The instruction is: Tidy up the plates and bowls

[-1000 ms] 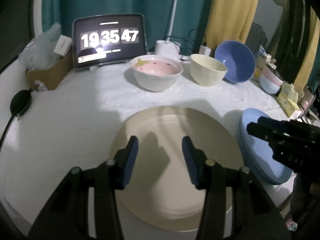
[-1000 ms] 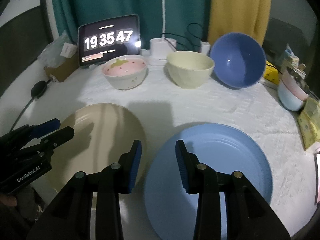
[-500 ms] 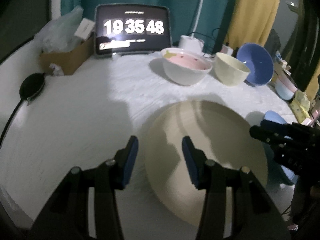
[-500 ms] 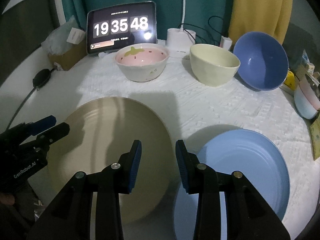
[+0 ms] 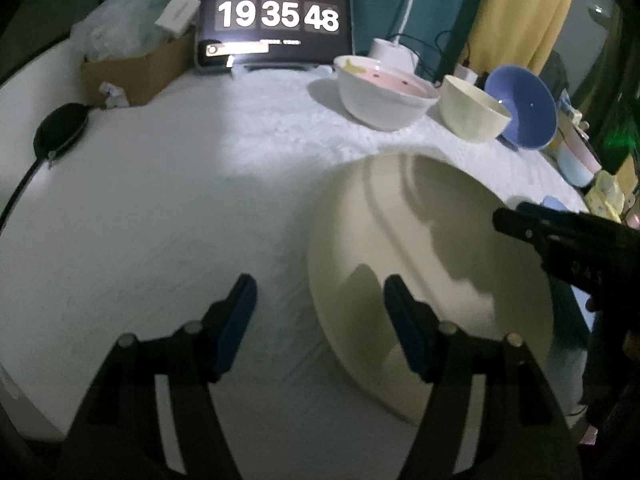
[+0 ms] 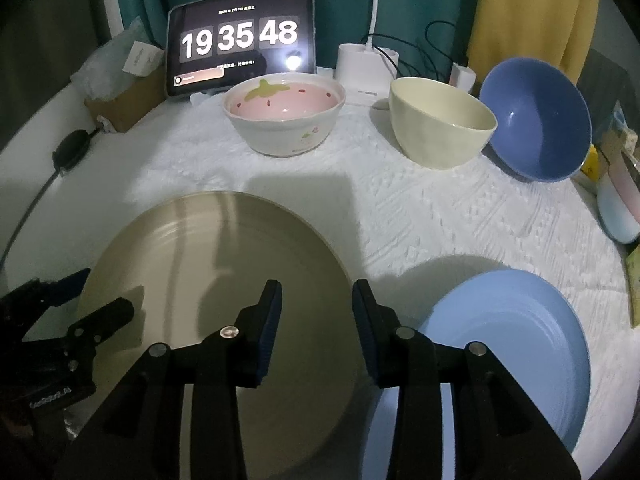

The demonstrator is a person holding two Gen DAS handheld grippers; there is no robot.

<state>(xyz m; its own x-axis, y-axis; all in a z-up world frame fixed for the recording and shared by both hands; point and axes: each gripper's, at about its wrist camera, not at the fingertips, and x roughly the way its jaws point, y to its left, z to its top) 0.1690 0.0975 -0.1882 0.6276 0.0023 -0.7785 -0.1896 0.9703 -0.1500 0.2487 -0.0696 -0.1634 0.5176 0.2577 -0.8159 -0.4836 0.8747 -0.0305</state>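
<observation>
Left wrist view: the left hand-held gripper (image 5: pixel 316 312) is being held with jaws apart — just widened — straddling the beige plate's (image 5: pixel 432 264) left rim, nothing clamped; the right hand-held gripper (image 6: pixel 317 312) is being held part-open over that plate's right edge, gripping nothing; the blue plate (image 6: pixel 512 344) is lying beside it on the surface (image 6: pixel 420 216) — bowls behind.

**Plates, bowls and the rest, counted**

We count two plates: one beige plate (image 6: pixel 224 300) and one blue plate (image 6: pixel 508 352). We count three bowls in the back row: a pink-lined bowl (image 6: pixel 284 118), a cream bowl (image 6: pixel 440 124) and a tilted blue bowl (image 6: pixel 536 120). We see one tablet clock (image 6: pixel 240 40) and one cardboard box (image 5: pixel 136 72).
</observation>
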